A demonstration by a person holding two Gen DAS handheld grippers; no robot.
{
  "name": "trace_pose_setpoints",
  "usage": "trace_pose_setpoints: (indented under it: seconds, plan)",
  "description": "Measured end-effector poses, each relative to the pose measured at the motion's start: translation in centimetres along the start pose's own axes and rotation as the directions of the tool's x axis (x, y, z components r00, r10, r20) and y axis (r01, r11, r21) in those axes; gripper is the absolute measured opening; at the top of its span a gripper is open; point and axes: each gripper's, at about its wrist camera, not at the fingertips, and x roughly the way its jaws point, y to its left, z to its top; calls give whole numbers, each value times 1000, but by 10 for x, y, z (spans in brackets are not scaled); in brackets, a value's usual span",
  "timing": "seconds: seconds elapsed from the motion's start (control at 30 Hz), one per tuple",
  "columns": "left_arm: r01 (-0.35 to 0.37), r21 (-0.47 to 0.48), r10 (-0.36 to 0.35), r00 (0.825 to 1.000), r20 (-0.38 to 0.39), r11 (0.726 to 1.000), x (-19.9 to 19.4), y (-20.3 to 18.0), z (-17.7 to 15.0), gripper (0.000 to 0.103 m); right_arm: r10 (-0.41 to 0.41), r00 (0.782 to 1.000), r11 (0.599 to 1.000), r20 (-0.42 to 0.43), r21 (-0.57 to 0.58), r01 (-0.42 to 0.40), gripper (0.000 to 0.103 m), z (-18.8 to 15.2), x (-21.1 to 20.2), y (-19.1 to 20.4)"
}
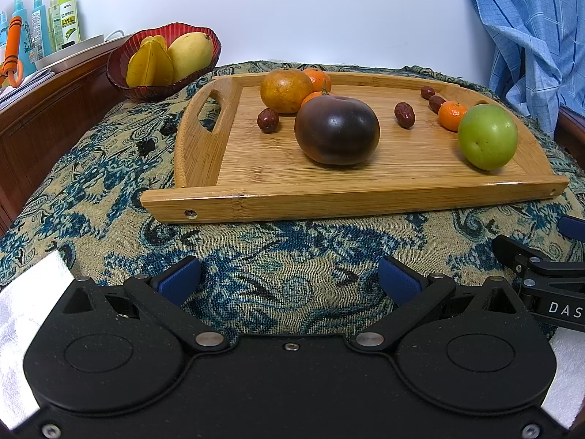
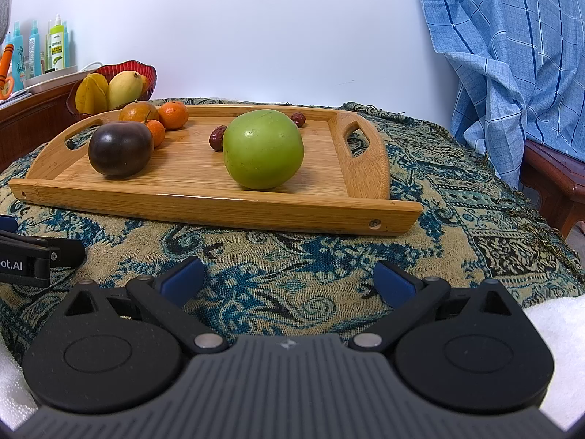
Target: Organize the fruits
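Observation:
A bamboo tray (image 1: 256, 168) (image 2: 204, 190) lies on the patterned cloth. On it sit a dark purple fruit (image 1: 336, 130) (image 2: 120, 148), a green apple (image 1: 487, 137) (image 2: 263, 149), a large orange (image 1: 286, 86), small tangerines (image 1: 452, 115) (image 2: 174, 114) and several red dates (image 1: 404, 114) (image 2: 218, 138). A red bowl (image 1: 124, 77) (image 2: 148, 73) holds a starfruit (image 1: 150, 66) and a mango (image 1: 190, 55). My left gripper (image 1: 290, 280) is open and empty, in front of the tray. My right gripper (image 2: 289, 280) is open and empty, also short of the tray.
Spray bottles (image 1: 55, 18) stand on a white tray on a wooden cabinet (image 1: 44, 117) at the left. A blue checked cloth (image 2: 512, 55) hangs over a wooden chair at the right. The right gripper's body (image 1: 541, 278) shows beside my left one.

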Motion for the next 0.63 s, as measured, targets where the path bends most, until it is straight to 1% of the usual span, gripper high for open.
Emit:
trace_pose_setpoints:
  seconds: [0.63]
  plan:
    - [-3, 2, 3, 1000, 8, 1000, 0, 0, -2, 103, 0, 1000, 1000, 1, -1, 0, 103, 0, 0, 0]
